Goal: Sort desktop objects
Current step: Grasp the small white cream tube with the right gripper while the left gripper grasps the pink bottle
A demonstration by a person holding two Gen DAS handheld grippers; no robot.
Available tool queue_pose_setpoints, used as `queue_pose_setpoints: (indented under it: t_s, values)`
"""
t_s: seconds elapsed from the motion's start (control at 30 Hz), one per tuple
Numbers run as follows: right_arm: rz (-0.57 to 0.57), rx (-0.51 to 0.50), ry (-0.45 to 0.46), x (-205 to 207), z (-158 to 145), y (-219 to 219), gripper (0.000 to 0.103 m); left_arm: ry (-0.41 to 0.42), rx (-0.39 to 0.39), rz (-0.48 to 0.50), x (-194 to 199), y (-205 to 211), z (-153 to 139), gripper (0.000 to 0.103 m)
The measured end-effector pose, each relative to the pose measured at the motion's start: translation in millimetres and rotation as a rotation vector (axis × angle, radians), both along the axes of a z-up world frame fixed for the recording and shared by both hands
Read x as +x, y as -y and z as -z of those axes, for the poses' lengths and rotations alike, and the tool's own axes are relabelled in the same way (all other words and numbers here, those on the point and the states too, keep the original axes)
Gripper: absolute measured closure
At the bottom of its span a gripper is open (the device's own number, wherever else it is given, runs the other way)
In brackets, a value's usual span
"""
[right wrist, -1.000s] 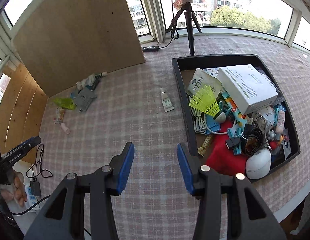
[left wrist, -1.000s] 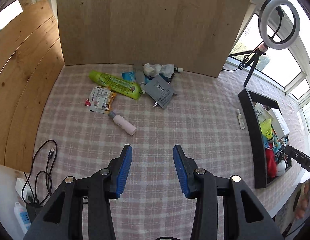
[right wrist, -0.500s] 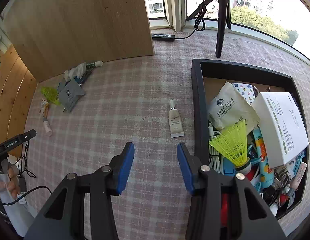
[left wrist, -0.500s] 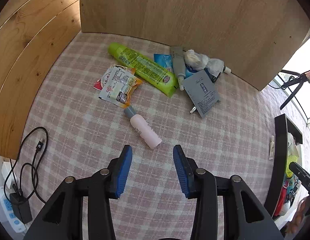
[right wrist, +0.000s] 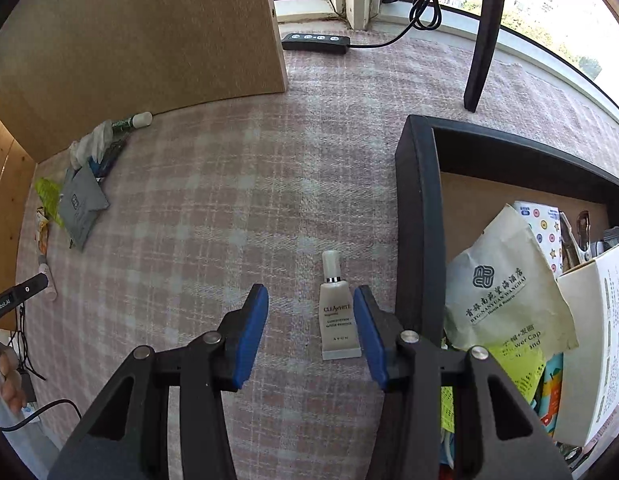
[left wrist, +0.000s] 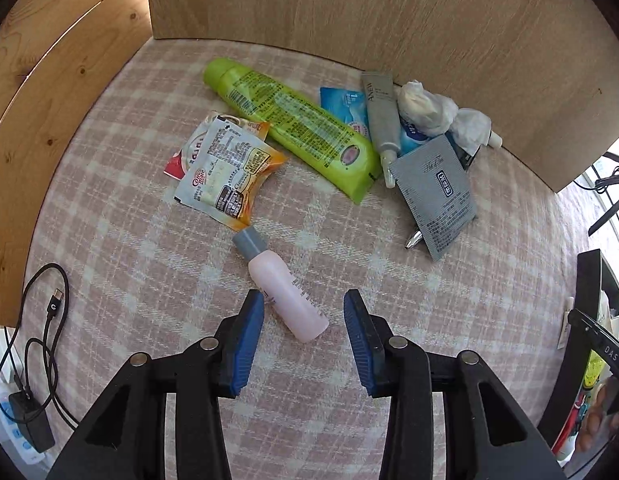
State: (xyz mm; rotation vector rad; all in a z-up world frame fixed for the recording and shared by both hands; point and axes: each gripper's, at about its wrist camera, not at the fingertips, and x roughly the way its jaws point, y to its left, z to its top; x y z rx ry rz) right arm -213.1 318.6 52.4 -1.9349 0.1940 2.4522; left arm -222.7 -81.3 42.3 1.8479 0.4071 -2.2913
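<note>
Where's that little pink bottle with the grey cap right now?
In the left wrist view, the pink bottle lies on the checked cloth between the open left gripper fingers, its cap by the orange sachet.

Tube (right wrist: 336, 312) lies left of tray (right wrist: 419, 216) (apart).

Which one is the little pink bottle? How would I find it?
Look at the checked tablecloth in front of the wooden boards, where a pile of packets lies. The pink bottle lies on its side nearest the left gripper, just below the orange-edged sachet. It is the only pink thing with a grey cap.
</note>
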Motion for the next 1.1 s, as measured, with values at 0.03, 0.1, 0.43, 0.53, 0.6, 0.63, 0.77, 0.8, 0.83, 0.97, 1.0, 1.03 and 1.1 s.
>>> queue_pose_setpoints:
  t_s: [0.03,0.1,0.43,0.53,0.6,0.63,0.77,0.8,0.83,0.97,1.0,1.03,1.1]
  values:
    - [-0.002,0.004,0.006,-2,4,0,0.060,0.002,-0.002,0.000,0,-1,1,0.065]
    - [0.002,0.017,0.015,-5,10,1,0.062,0.009,-0.008,0.004,0,-4,4,0.065]
    - [-0.040,0.076,0.012,-11,18,10,0.069,0.031,-0.026,0.010,2,-8,13,0.075]
    - [-0.057,0.103,0.009,-15,20,15,0.070,0.027,-0.051,0.017,5,-9,11,0.084]
    - [-0.073,0.101,0.005,-16,20,17,0.076,0.017,-0.056,0.028,7,-11,10,0.084]
    - [-0.077,0.096,0.003,-16,19,17,0.083,0.012,-0.061,0.033,9,-12,9,0.084]
    - [-0.056,0.043,-0.001,-18,19,9,0.088,0.004,-0.073,0.030,15,-13,6,0.084]
    - [-0.043,0.015,0.001,-18,19,5,0.089,0.003,-0.068,0.027,17,-13,6,0.084]
    - [-0.030,-0.015,0.004,-18,19,0,0.093,0.001,-0.066,0.023,18,-12,5,0.084]
    - [-0.003,-0.055,-0.003,-17,18,-15,0.093,-0.010,-0.082,0.030,25,-15,-2,0.084]
    - [-0.003,-0.045,-0.007,-16,18,-17,0.093,-0.012,-0.084,0.032,26,-17,-3,0.084]
    - [-0.001,-0.041,-0.010,-16,19,-20,0.093,-0.017,-0.084,0.035,27,-18,-5,0.084]
    - [0.000,-0.049,-0.015,-2,18,-16,0.093,-0.024,-0.081,0.037,29,-22,-10,0.084]
